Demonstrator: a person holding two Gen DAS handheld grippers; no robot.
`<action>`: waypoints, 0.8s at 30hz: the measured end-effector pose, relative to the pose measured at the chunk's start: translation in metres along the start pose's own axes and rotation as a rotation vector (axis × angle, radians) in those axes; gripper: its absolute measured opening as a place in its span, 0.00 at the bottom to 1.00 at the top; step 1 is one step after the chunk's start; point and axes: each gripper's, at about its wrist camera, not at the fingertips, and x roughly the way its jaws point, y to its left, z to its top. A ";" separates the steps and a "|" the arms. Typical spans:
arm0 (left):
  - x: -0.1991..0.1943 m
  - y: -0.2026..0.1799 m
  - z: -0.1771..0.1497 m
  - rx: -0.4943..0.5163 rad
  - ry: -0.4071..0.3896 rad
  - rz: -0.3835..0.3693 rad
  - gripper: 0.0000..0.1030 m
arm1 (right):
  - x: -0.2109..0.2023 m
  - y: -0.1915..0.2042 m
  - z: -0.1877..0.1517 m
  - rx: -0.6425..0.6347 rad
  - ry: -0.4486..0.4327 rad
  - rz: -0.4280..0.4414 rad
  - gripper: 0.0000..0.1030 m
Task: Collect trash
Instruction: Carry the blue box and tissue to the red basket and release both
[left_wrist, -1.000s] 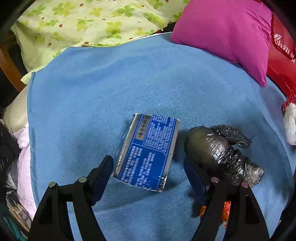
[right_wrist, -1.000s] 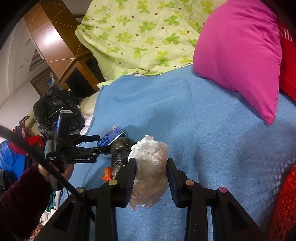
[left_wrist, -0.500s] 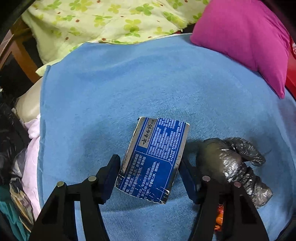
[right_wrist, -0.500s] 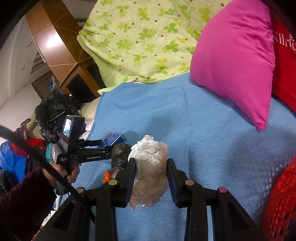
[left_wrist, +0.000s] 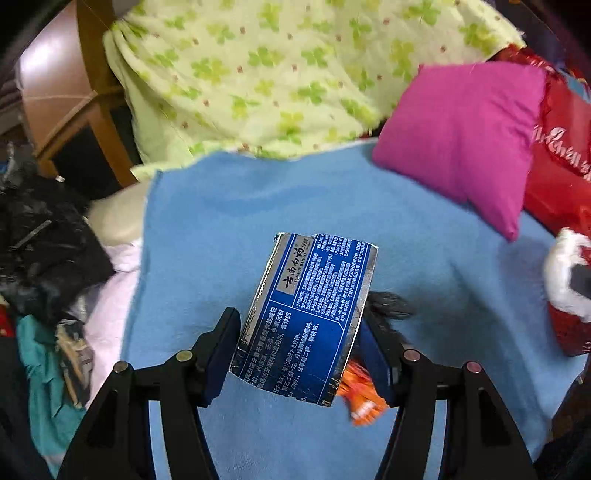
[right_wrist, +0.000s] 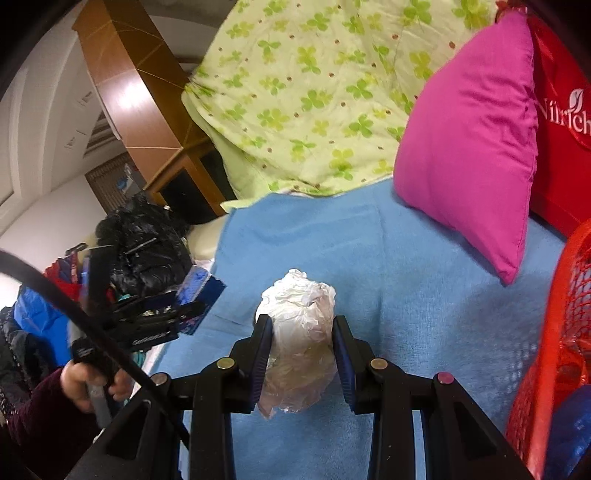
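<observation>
A flattened blue box (left_wrist: 309, 317) is clamped between the half-closed jaws of the left gripper (left_wrist: 299, 354), lifted clear of the blue blanket (left_wrist: 221, 229). A crumpled white plastic bag (right_wrist: 301, 332) is pinched by the nearly closed right gripper (right_wrist: 303, 354), near a red basket (right_wrist: 554, 332) at the right.

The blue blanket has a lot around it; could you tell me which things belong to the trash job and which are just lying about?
Job:
- blue box, clamped in left gripper
- crumpled white bag, clamped in right gripper
- orange wrapper
- black bag scrap
- red basket

Lying about:
- pink pillow
- green quilt
- blue blanket
</observation>
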 end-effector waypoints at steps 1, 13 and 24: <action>-0.015 -0.006 -0.002 -0.001 -0.024 0.004 0.64 | -0.005 0.002 -0.001 -0.004 -0.008 0.004 0.35; -0.138 -0.062 -0.017 -0.061 -0.193 -0.004 0.64 | -0.083 0.009 -0.009 -0.038 -0.143 0.001 0.35; -0.176 -0.097 -0.021 -0.059 -0.235 -0.030 0.64 | -0.145 0.002 -0.030 -0.038 -0.248 -0.063 0.35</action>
